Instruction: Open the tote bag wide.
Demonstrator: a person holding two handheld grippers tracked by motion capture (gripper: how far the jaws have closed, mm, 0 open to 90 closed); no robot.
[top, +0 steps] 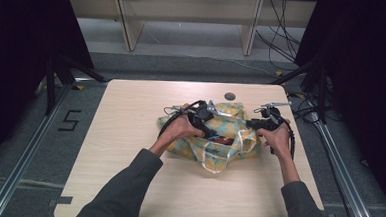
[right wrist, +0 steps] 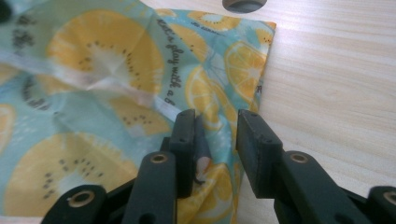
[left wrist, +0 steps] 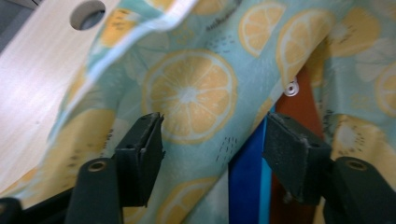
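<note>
While bag [left wrist: 191,93] spans left jaws, its edge between right jaws

A fabric bag [top: 219,135] is lying on the table [top: 128,150], toward its far half. A round hole [top: 229,96] in the table is sitting just behind the bag. The left gripper [top: 203,120] is resting over the bag's left part; the right gripper [top: 258,124] is sitting at its right edge. A strap [top: 213,162] is trailing from the bag's near side toward the person.
</note>
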